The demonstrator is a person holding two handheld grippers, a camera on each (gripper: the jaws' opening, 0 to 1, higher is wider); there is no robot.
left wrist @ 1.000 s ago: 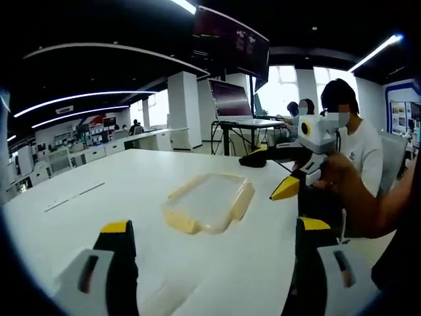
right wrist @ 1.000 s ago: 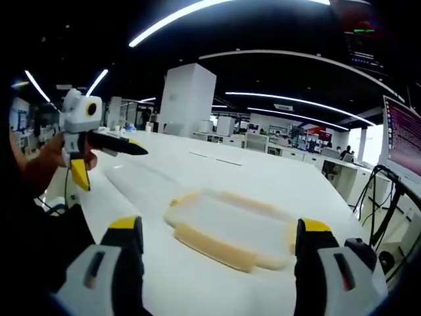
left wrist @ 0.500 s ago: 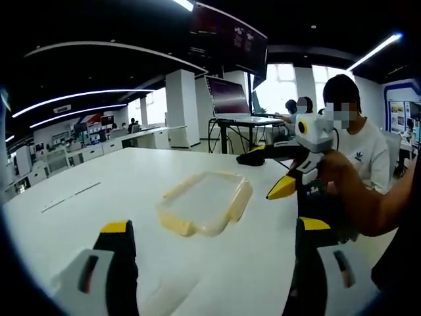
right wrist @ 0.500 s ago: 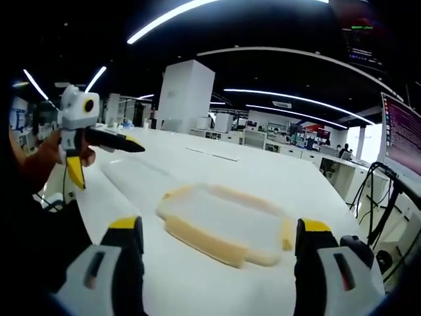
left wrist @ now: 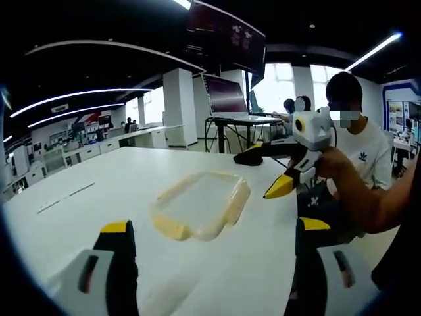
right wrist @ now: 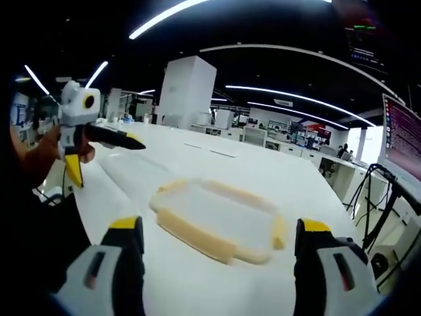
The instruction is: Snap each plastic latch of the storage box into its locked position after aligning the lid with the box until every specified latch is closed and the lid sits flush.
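The big white table carries everything here, and the storage box is the thing to steer by: it lies flat out in the open part of the tabletop, well clear of the edges, presumably so both tools can come at it from opposite sides. It is a shallow clear box with its lid already sitting on top, and the lid looks roughly lined up with the rim, though I can't tell whether it sits truly flush. Pale yellow latches run along its sides; whether any has been snapped home is too fine to make out.

The left gripper hangs short of the box's near side, jaws spread wide and holding nothing. The right gripper faces the box from the opposite side, likewise gaping and empty, with the long front latch lying just beyond its jaws. In the left gripper view it shows up beyond the box's far corner, held in a hand above the table.

Both tools are apart from the box, so I'd judge the pressing of latches hasn't started; the wide stance suits straddling a latch.
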